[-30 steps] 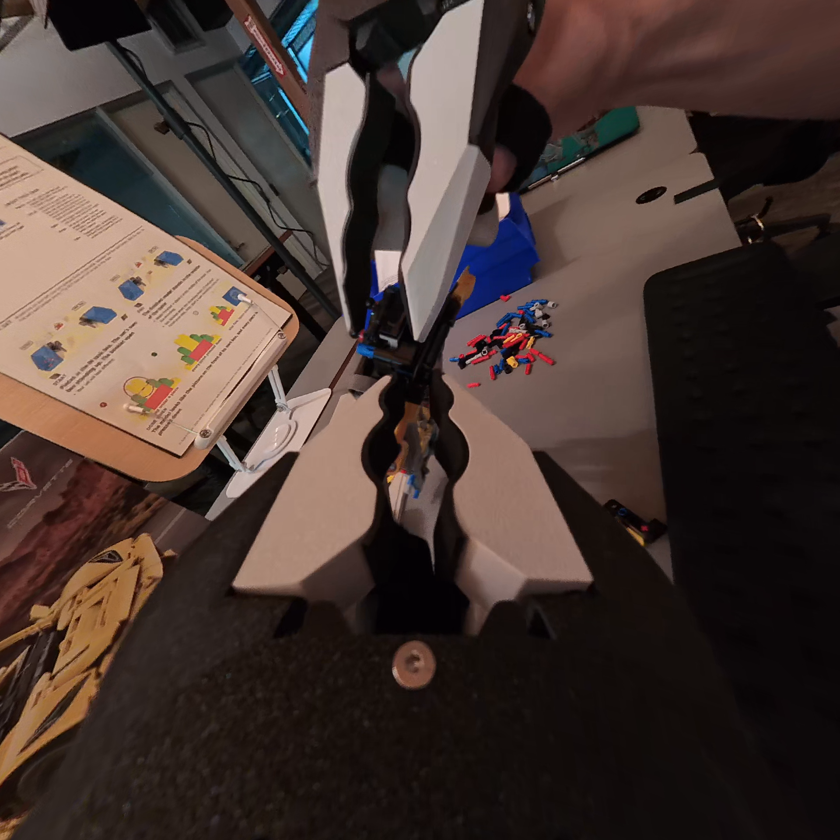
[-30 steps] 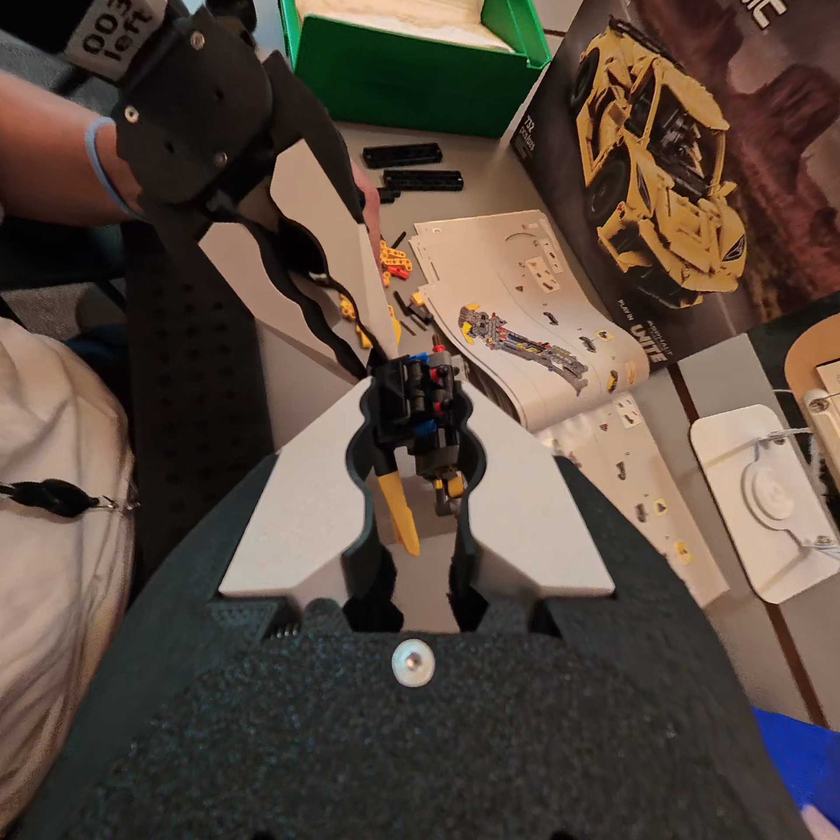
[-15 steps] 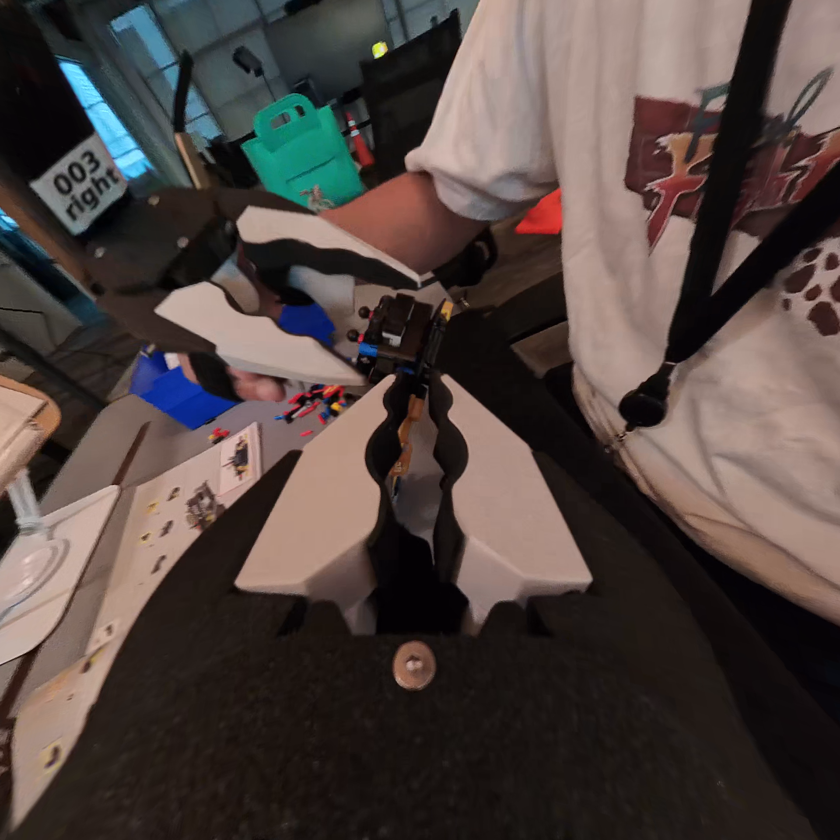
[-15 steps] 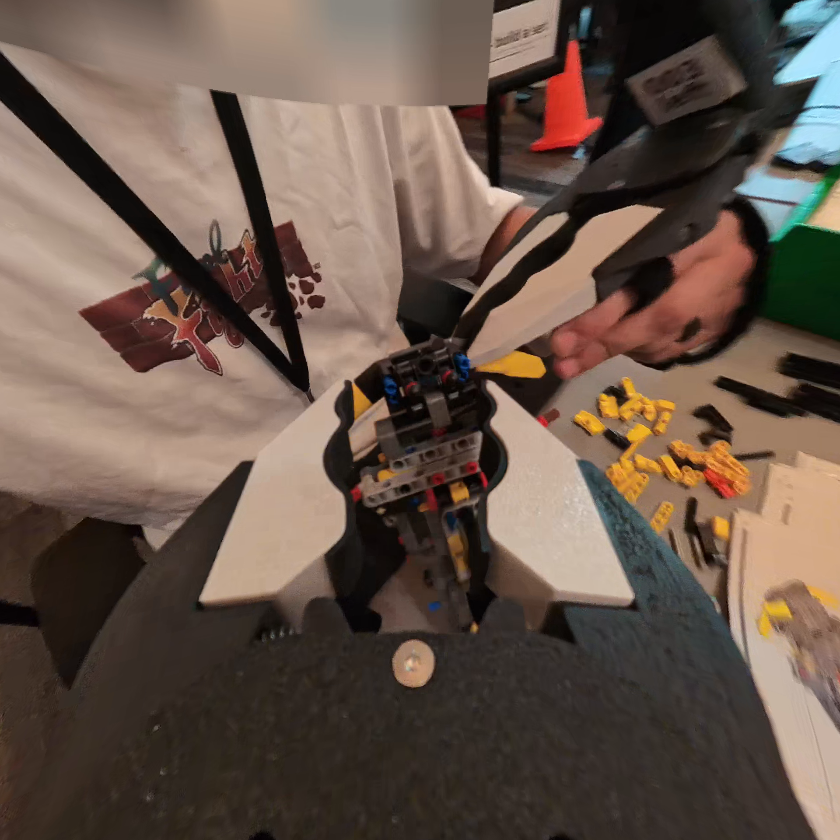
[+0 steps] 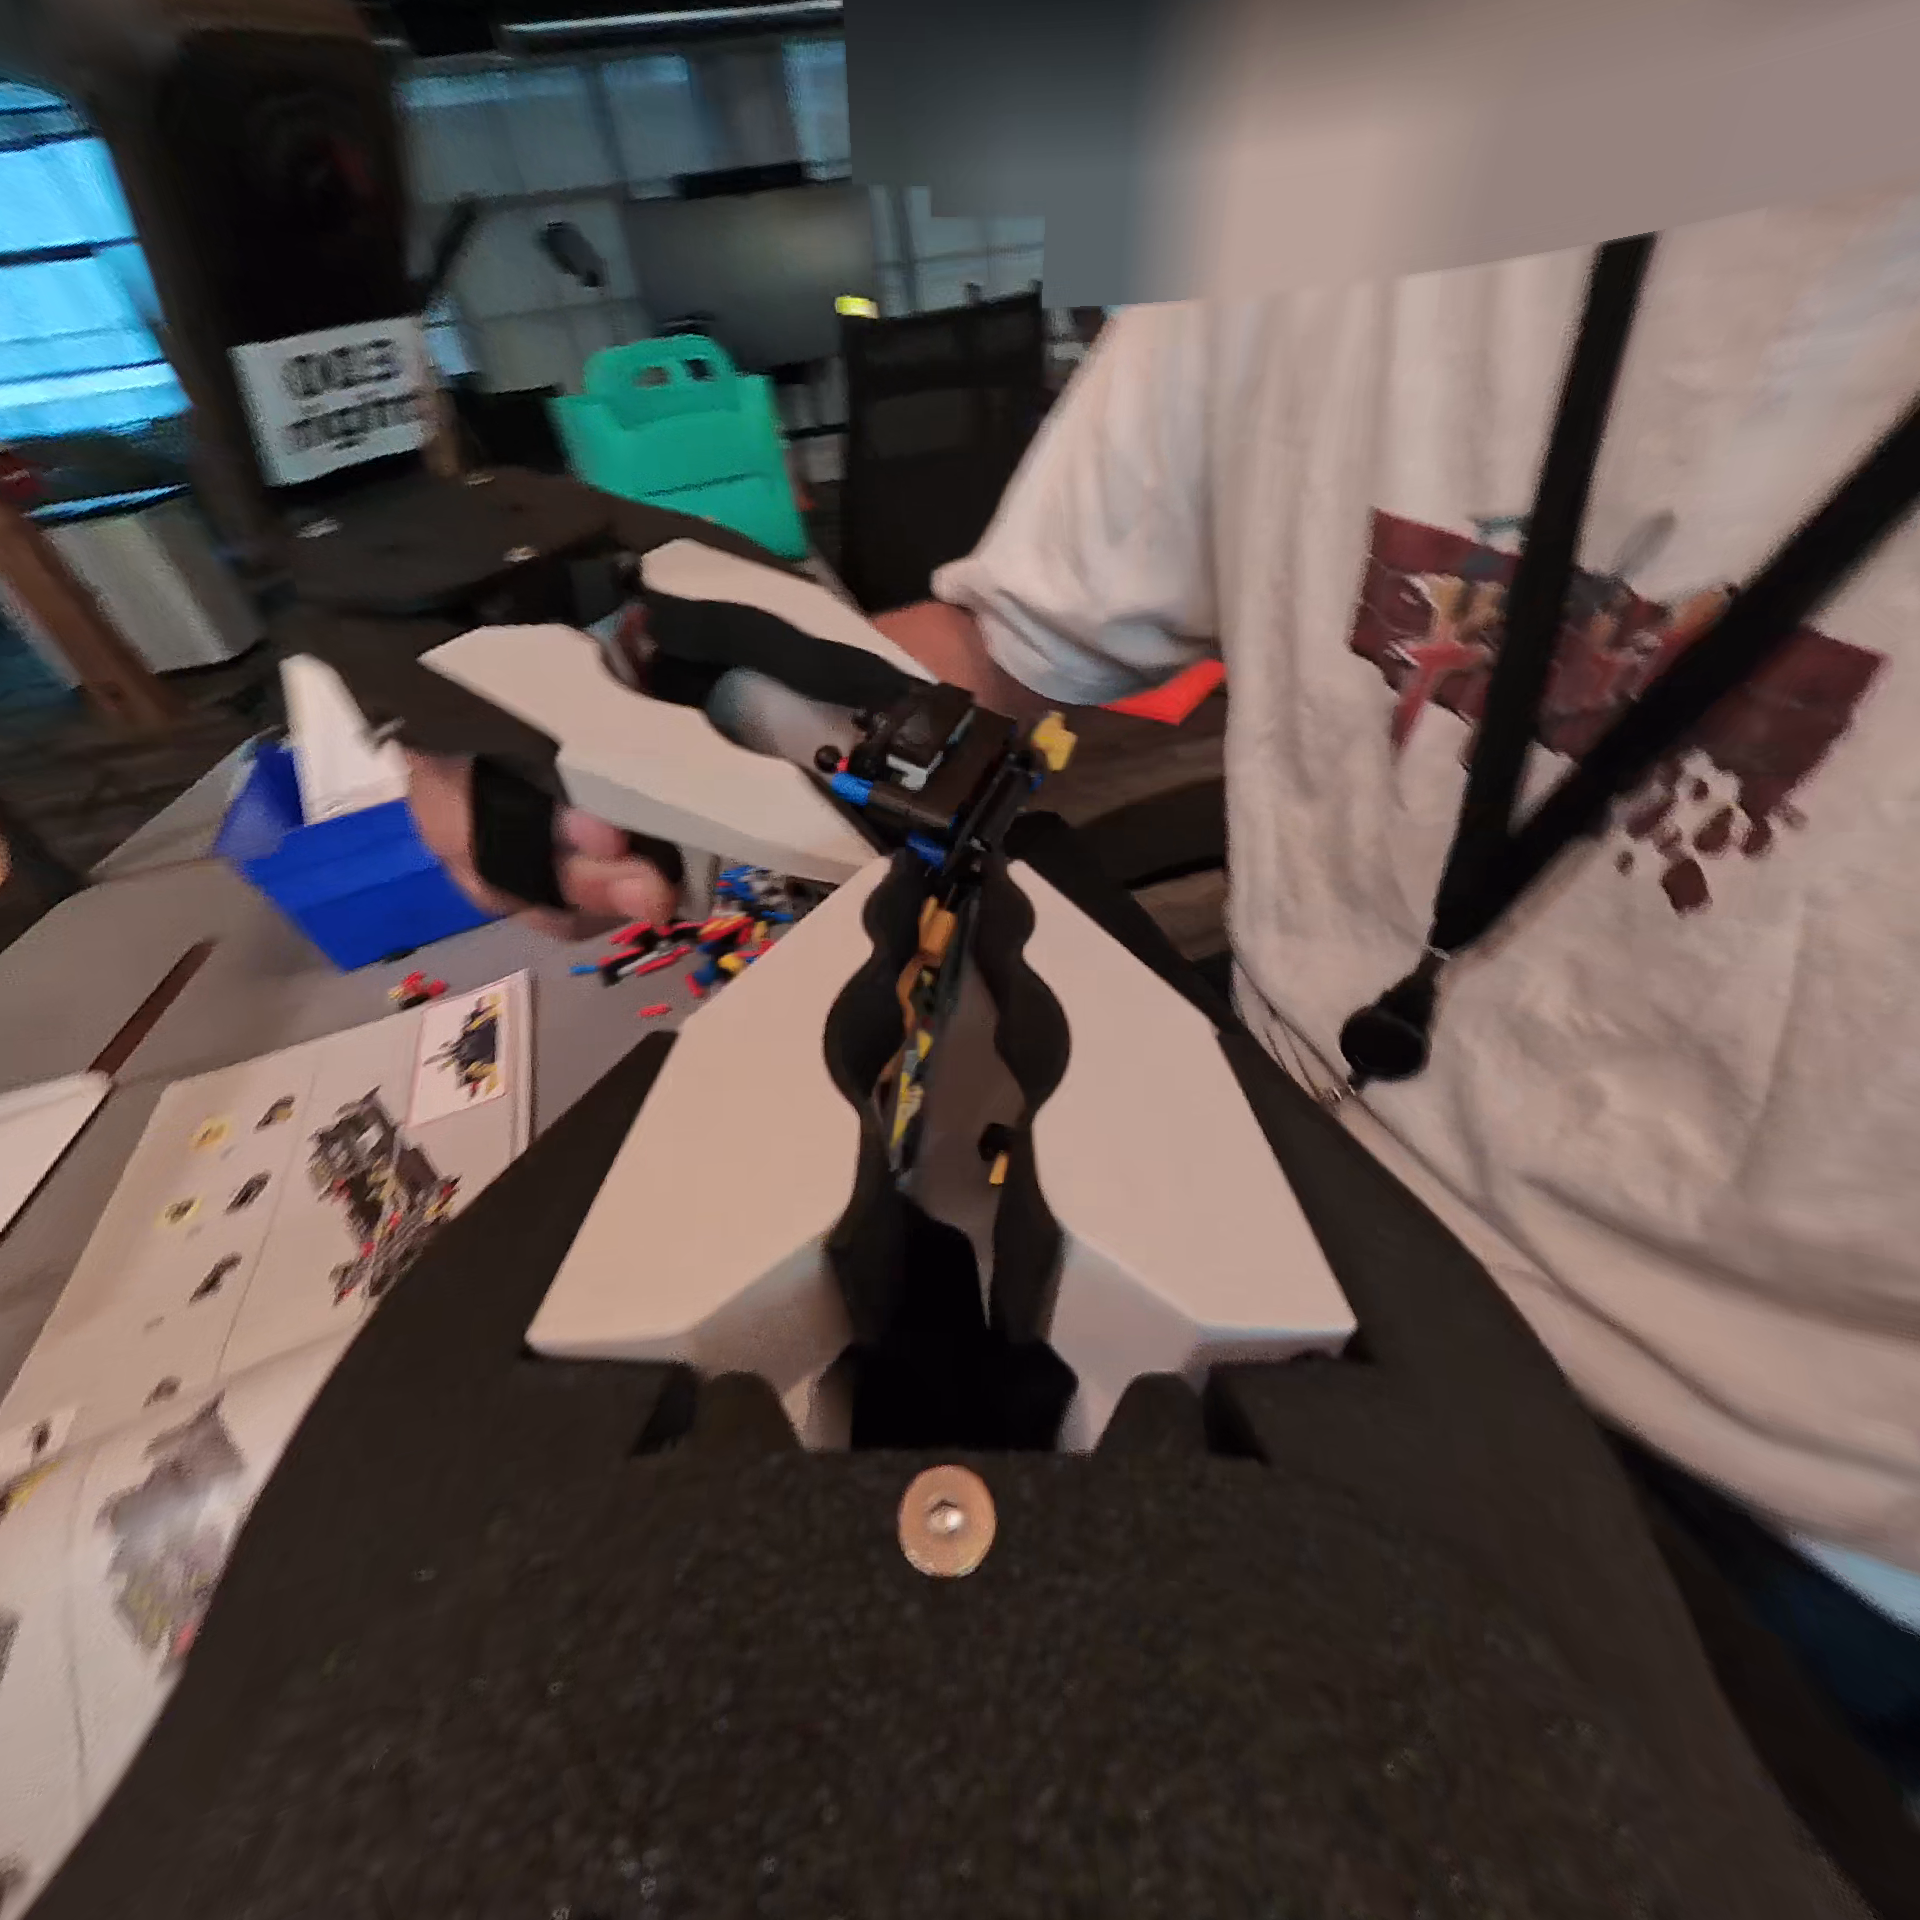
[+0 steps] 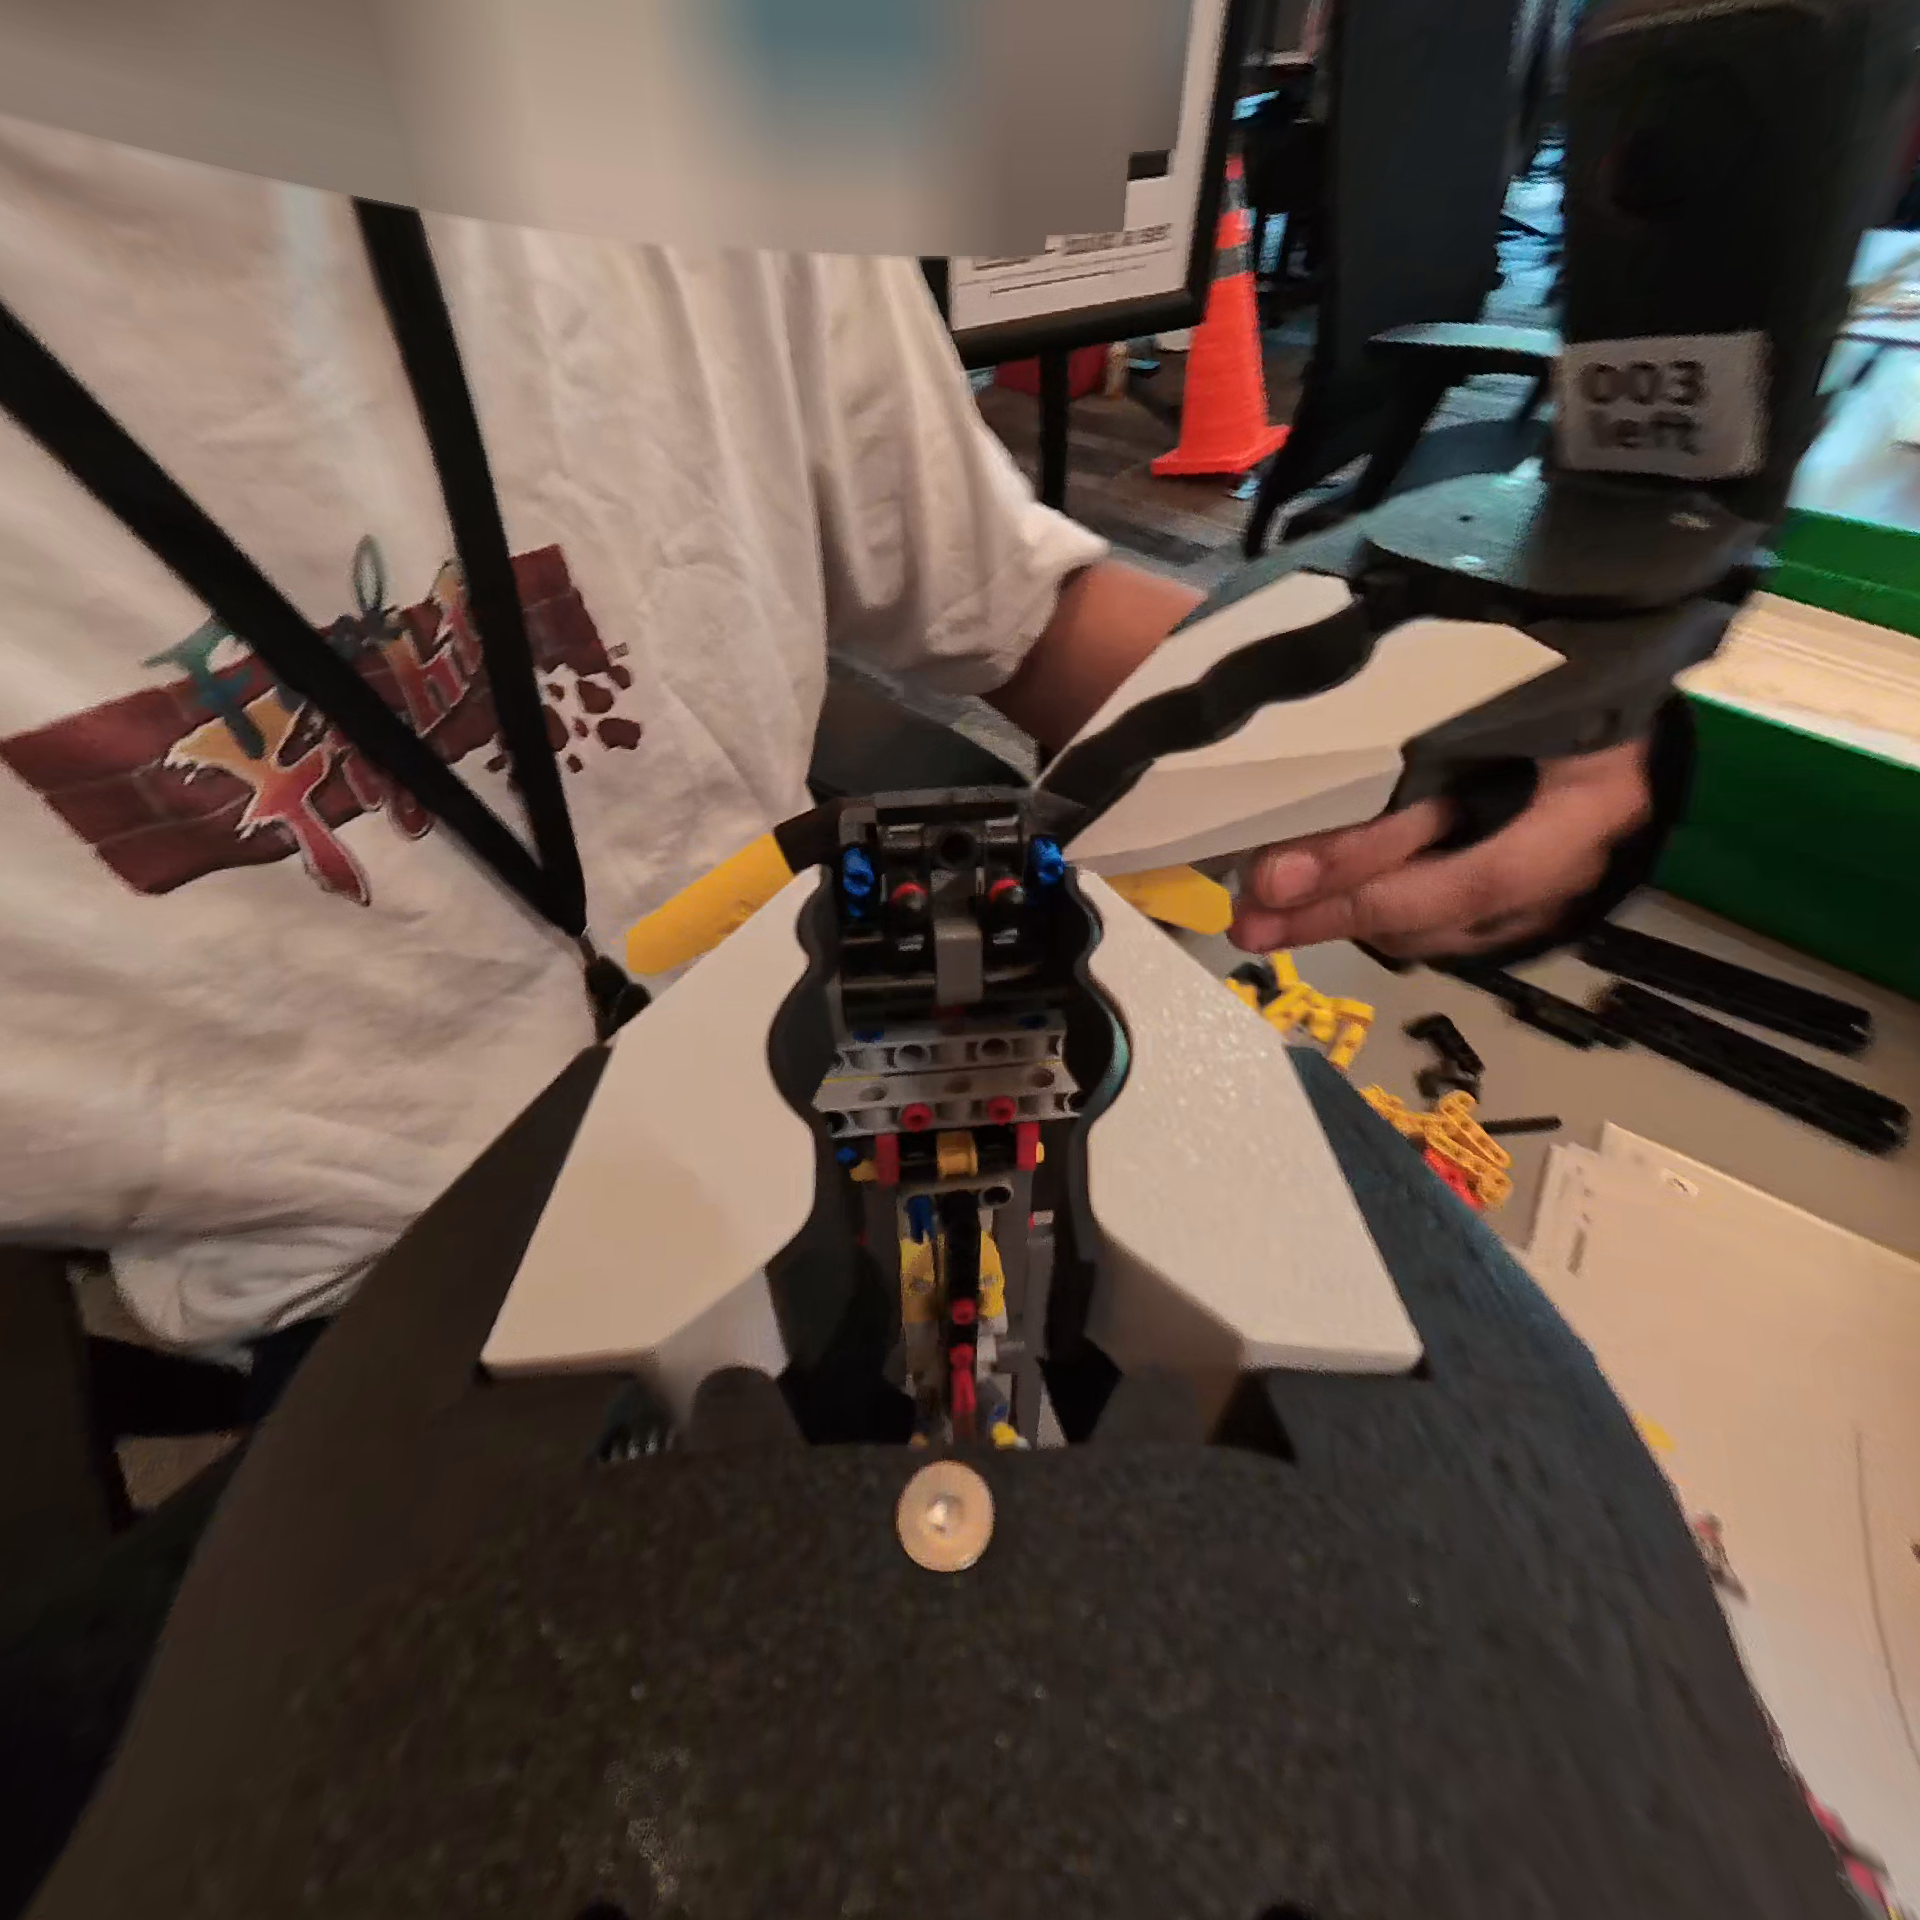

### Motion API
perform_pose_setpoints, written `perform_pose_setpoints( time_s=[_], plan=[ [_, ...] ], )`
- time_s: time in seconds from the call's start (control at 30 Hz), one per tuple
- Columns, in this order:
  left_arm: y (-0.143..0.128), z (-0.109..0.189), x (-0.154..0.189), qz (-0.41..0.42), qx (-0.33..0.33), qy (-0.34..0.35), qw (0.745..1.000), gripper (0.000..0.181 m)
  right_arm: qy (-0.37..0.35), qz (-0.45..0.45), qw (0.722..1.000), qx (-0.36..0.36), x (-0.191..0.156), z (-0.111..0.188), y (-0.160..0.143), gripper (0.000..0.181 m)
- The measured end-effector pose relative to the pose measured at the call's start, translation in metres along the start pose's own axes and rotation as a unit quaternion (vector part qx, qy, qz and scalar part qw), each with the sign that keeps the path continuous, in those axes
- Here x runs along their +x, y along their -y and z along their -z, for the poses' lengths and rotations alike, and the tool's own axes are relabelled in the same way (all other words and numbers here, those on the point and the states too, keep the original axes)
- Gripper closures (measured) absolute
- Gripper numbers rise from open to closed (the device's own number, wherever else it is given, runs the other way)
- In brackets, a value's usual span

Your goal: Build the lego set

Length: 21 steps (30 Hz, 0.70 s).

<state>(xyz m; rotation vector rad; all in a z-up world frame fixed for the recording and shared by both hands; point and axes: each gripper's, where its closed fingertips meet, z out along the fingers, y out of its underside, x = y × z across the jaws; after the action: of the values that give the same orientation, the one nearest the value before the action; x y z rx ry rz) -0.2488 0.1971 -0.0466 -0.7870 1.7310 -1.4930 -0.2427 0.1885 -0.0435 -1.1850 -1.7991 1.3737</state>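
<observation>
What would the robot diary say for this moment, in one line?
left gripper: shut on lego assembly | right gripper: shut on lego assembly | assembly: held off table | loose pieces: on table

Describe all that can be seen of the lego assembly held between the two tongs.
The lego assembly is a narrow, partly built plastic frame of black and grey beams with blue and red pins and yellow pieces. Two yellow panels stick out sideways near its far end. It is held in the air, in front of the person's white shirt. The right tongs clamp its sides, and the left tongs grip its thin edge.
</observation>
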Motion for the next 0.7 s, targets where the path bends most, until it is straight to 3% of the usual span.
perform_pose_setpoints(
  time_s=[0.1, 0.17, 0.23, 0.4, 0.6, 0.7],
  plan=[
    [0.003, 0.013, -0.030, 0.068, 0.015, 0.131, 0.989, 0.155, -0.075, -0.008, 0.997, 0.026, 0.017, 0.015, 0.003, 0.141],
    [0.007, 0.024, -0.042, 0.155, 0.061, 0.221, 0.961, 0.140, -0.141, 0.009, 0.989, 0.030, 0.029, 0.023, 0.001, 0.142],
    [0.006, 0.030, -0.039, 0.252, 0.117, 0.273, 0.921, 0.139, -0.195, 0.032, 0.980, 0.024, 0.034, 0.022, 0.000, 0.142],
    [-0.002, 0.018, -0.021, 0.402, 0.188, 0.273, 0.854, 0.129, -0.262, 0.099, 0.960, 0.032, 0.031, 0.015, 0.007, 0.142],
    [0.008, -0.001, -0.006, 0.462, 0.234, 0.182, 0.836, 0.139, -0.260, 0.126, 0.957, 0.034, 0.019, 0.002, 0.008, 0.142],
    [0.008, -0.004, -0.005, 0.467, 0.236, 0.186, 0.832, 0.148, -0.262, 0.139, 0.954, 0.035, 0.016, 0.001, 0.007, 0.141]
  ],
)
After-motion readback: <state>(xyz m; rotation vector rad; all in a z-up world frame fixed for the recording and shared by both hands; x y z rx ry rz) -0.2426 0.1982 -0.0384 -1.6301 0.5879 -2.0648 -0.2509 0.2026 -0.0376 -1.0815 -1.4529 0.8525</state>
